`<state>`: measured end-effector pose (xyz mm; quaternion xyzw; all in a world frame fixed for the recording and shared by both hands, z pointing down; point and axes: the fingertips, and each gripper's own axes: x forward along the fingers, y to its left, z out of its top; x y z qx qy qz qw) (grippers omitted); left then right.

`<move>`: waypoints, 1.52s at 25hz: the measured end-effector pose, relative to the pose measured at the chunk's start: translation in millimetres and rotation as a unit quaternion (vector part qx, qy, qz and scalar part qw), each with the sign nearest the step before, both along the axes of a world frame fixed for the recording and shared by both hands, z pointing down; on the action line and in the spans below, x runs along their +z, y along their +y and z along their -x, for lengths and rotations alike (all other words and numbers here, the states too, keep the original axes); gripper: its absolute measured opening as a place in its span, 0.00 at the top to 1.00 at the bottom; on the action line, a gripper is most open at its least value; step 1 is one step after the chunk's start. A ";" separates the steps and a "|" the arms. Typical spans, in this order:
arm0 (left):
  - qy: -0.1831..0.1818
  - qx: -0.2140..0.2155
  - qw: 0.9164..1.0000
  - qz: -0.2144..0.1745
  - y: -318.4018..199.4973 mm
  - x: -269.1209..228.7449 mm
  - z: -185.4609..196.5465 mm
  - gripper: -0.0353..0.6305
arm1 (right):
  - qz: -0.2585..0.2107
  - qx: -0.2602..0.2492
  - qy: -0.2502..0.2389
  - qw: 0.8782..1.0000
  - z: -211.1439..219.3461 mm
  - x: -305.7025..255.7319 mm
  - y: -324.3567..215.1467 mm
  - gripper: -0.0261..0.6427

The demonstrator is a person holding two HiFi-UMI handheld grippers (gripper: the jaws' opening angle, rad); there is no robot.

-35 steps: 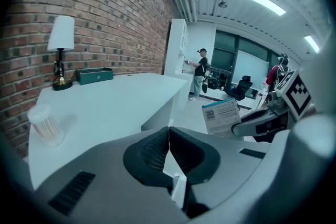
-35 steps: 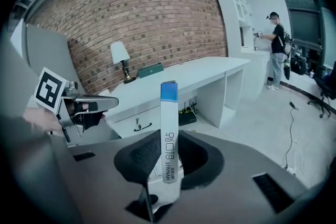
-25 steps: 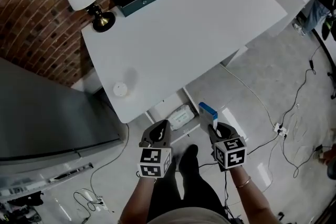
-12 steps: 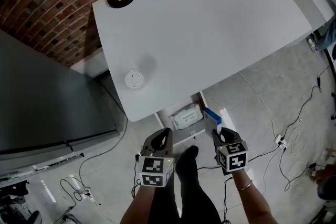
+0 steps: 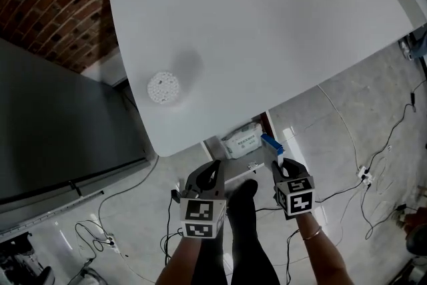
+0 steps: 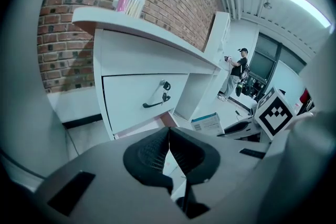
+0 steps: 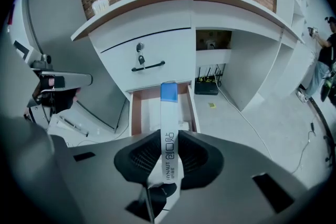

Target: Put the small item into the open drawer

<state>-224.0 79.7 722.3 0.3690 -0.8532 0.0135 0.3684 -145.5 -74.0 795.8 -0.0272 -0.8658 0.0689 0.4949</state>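
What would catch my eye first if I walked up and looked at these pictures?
Probably the narrow white box with a blue end, clamped in the right hand-held gripper and pointing at the open drawer under the white desk. A white packet lies in that drawer. The left hand-held gripper, beside it, is closed on nothing.

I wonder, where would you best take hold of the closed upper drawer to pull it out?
By its dark bar handle, from straight in front, one jaw above and one below: the bar lies level and seems to stand proud of the drawer front.
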 end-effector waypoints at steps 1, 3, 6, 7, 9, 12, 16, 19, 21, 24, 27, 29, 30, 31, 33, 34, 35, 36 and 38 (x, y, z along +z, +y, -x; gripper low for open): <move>0.003 0.001 1.000 0.001 -1.6 7.8 -0.2 0.91 | -0.001 0.000 0.002 1.000 1.1 8.8 -1.5 0.81; 0.005 0.004 1.000 0.004 -6.9 22.8 -0.1 0.91 | -0.006 0.001 0.004 1.000 4.1 25.7 -7.0 0.81; 0.007 0.009 1.000 0.008 -19.0 43.3 -0.4 0.91 | -0.016 0.002 0.009 1.000 6.3 52.0 -21.3 0.81; 0.008 0.010 1.000 0.009 -23.3 49.3 -0.4 0.91 | -0.020 0.002 0.011 1.000 7.0 60.2 -26.2 0.81; 0.009 0.011 1.000 0.010 -31.8 59.8 -0.6 0.91 | -0.024 0.004 0.016 1.000 8.4 75.5 -35.3 0.82; 0.012 0.013 1.000 0.012 -44.2 74.1 -3.6 0.91 | -0.030 0.004 0.023 0.999 8.6 97.5 -48.0 0.82; 0.014 0.017 1.000 0.014 -62.4 93.2 -7.0 0.91 | -0.039 -0.004 0.032 0.999 11.3 124.6 -64.7 0.81; 0.016 0.017 1.000 0.018 -70.1 105.0 -7.6 0.91 | -0.041 -0.006 0.039 0.998 14.1 142.4 -70.2 0.81; 0.020 0.015 0.999 0.021 -74.3 113.0 -8.8 0.91 | -0.040 -0.009 0.045 0.998 14.7 153.5 -71.5 0.81; 0.025 0.009 0.999 0.019 -81.0 120.5 -7.7 0.91 | -0.047 -0.021 0.050 0.997 18.0 166.5 -70.1 0.81; 0.030 0.004 0.999 0.016 -87.3 126.7 -8.1 0.91 | -0.054 -0.027 0.051 0.997 20.0 174.5 -69.0 0.81; 0.030 0.004 0.999 0.016 -92.8 130.9 -8.7 0.91 | -0.057 -0.019 0.053 0.997 21.0 179.1 -72.3 0.81; 0.030 0.004 0.999 0.015 -95.4 132.9 -8.5 0.91 | -0.058 -0.015 0.055 0.997 22.2 182.0 -74.0 0.81; 0.030 0.005 0.999 0.015 -97.7 135.1 -8.2 0.91 | -0.060 -0.012 0.057 0.997 23.8 185.4 -75.3 0.81; 0.030 0.005 0.999 0.015 -101.3 139.4 -8.2 0.91 | -0.063 -0.008 0.063 0.996 26.5 192.8 -77.1 0.81; 0.030 0.006 0.999 0.015 -102.8 141.2 -8.4 0.91 | -0.065 -0.007 0.068 0.996 27.6 196.1 -78.1 0.81; 0.030 0.006 0.999 0.015 -104.2 142.5 -8.5 0.91 | -0.068 -0.007 0.072 0.995 28.8 198.9 -79.1 0.81; 0.031 0.006 0.999 0.015 -105.5 143.6 -8.3 0.91 | -0.071 -0.009 0.075 0.995 29.9 201.3 -80.2 0.81; 0.031 0.006 0.999 0.014 -107.8 145.4 -7.0 0.91 | -0.077 -0.014 0.080 0.994 31.8 205.6 -82.7 0.81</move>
